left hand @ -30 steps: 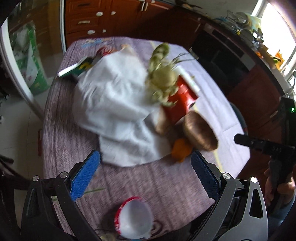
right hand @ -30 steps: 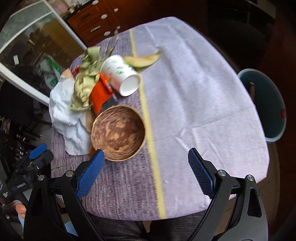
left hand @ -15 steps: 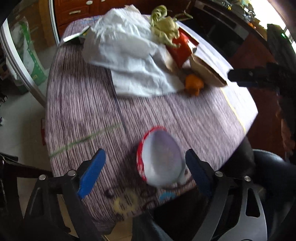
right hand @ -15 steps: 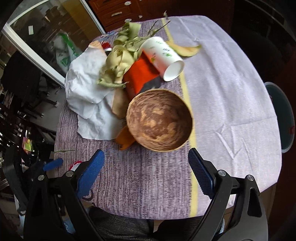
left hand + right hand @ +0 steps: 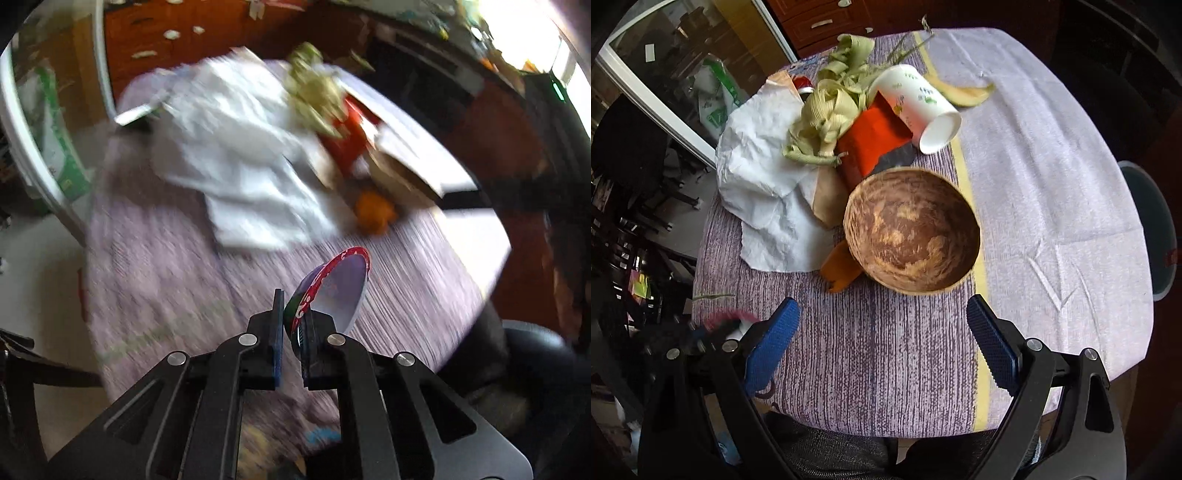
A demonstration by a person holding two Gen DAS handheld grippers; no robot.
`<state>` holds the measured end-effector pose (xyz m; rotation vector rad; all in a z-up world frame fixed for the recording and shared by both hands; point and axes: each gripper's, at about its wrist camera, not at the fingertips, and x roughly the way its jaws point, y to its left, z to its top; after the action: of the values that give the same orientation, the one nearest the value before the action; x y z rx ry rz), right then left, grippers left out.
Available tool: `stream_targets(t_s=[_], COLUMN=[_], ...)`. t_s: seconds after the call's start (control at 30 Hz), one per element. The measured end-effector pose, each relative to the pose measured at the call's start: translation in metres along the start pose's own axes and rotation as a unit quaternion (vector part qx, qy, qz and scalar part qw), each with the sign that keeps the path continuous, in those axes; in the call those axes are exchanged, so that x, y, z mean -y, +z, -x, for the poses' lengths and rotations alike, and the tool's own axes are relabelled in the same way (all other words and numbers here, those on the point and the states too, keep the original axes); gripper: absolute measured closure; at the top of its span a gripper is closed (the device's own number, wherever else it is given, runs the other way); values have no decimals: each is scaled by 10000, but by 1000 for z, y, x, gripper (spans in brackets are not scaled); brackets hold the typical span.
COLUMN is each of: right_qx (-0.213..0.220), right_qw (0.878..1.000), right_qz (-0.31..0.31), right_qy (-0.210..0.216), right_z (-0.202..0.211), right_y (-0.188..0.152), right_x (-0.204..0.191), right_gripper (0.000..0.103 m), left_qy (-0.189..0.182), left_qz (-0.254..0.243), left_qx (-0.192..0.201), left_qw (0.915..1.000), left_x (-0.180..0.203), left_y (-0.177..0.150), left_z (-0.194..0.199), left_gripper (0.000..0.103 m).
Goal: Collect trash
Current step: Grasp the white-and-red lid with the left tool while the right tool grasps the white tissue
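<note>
The left claw [image 5: 291, 343] has just been closing and now pinches the rim of the red-rimmed cup [image 5: 332, 291] between its pads. The cup is tilted: its long axis runs from the claw up and to the right, its white interior faces the camera, and its body projects beyond the fingertips above the counter [image 5: 155, 280]. The view is motion-blurred.

The right claw [image 5: 882, 343] stands spread, with nothing between its pads, over the near edge of the counter. The wooden bowl [image 5: 912, 230] lies just beyond its fingertips. Behind it, the white paper cup [image 5: 919, 107] lies on its side, mouth toward the camera, beside the crumpled white paper [image 5: 761, 158].
</note>
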<state>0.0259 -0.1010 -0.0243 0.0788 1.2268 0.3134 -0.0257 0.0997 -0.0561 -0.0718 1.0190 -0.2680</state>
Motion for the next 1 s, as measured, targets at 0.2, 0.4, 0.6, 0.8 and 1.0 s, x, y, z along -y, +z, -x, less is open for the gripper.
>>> stream_targets(t_s=[0.2,0.4,0.6,0.8,1.0], right_qx=[252,246,-60,-152,83], right_qw=[9978,9900,9886,9912,9879], right_qz=[531,1219,1293,1254,1538], right_qy=[321,663,763,396,-171], right_z=[4,-25,-79,-108,-111], right_y=[20,40,63,63,55], right_x=[-41,-91,-123,-123,-121], right_gripper=[15,15,15,16,79], left_qy=[132,255,262,208,98], left_qz=[419,871,1133,1168,1238], left_qx=[248,159,117,40,-12], left_qw=[9987,9957,9931,9929,9923], left_x=[-36,-75,-101,-109,-108], left_y=[19,20,17,20,20], left_z=[11,6,6,-2,-8], left_gripper=[95,95,95,95,95])
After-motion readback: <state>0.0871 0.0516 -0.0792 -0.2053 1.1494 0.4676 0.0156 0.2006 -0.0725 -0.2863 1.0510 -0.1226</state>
